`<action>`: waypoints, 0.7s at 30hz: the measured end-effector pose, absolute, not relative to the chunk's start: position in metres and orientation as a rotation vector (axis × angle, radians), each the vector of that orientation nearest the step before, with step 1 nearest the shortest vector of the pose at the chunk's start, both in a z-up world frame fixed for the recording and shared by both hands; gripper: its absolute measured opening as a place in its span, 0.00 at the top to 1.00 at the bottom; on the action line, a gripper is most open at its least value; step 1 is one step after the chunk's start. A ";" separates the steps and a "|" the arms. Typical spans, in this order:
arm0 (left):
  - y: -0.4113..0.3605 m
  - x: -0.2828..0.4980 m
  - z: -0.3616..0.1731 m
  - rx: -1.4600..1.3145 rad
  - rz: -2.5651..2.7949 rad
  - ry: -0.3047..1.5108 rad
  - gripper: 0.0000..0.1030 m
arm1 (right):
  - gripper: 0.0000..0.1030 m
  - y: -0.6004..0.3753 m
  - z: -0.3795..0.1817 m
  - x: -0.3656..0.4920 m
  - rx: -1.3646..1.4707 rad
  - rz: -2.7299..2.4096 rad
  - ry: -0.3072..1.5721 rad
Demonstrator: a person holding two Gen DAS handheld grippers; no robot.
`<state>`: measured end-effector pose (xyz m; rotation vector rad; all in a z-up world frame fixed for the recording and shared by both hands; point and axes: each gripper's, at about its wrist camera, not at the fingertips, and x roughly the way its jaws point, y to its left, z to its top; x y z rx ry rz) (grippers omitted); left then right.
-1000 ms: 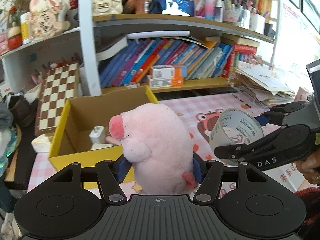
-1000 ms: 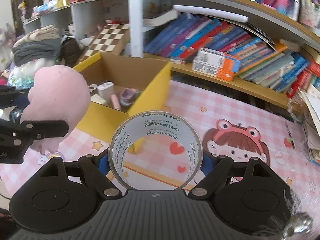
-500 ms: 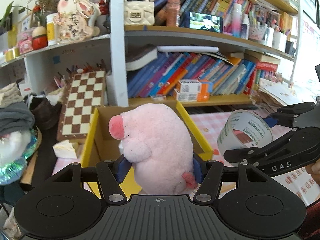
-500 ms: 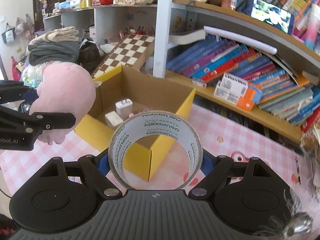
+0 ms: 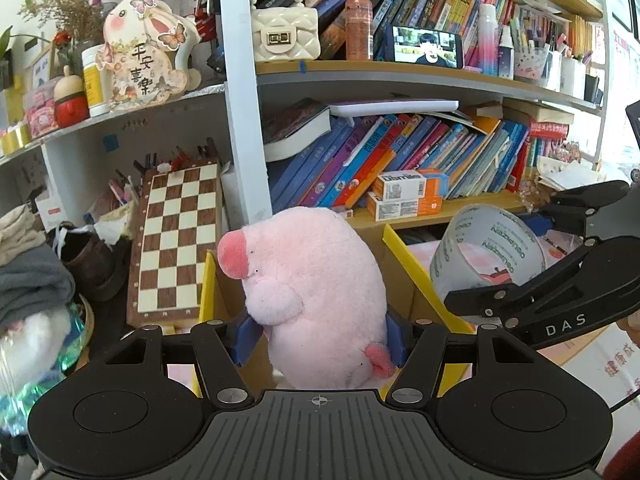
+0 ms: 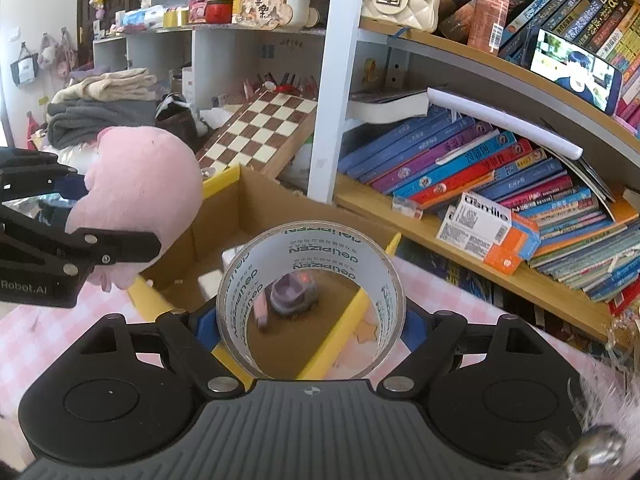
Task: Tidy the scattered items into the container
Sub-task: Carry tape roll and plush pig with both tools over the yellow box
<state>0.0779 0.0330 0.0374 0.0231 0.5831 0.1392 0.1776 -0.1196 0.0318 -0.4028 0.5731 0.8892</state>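
My left gripper [image 5: 318, 340] is clenched on the pink plush pig [image 5: 316, 312]; its two blue pads press the soft body from both sides, and the pig stands upright between them with its snout turned to the left. I take the yellow cardboard box [image 6: 224, 224] as my landmark. In the left wrist view the pig hangs over the box, and the yellow rims show on both sides of it. My right gripper [image 6: 310, 326] is grasping the roll of clear tape [image 6: 310, 304], squeezed at its sides so that the hole of the roll faces the camera. This roll is just over the near right corner of the box, and through its hole I see the brown floor of the box with a small purple object [image 6: 292, 292] on it, which is too blurred for me to name. Behind the box a chessboard [image 5: 176, 240] leans against the white shelf unit [image 5: 236, 92], and to the right of it books stand in a tilted row. Under the box lies a pink checked tablecloth [image 6: 48, 328].
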 end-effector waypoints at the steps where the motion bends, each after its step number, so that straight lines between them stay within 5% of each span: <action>1: 0.035 0.082 0.037 0.026 0.141 0.584 0.40 | 0.20 -0.116 0.031 0.181 -0.404 0.890 0.569; 21: 0.077 0.156 0.006 0.111 0.124 0.719 0.40 | 0.20 -0.045 -0.008 0.217 -0.551 0.986 0.560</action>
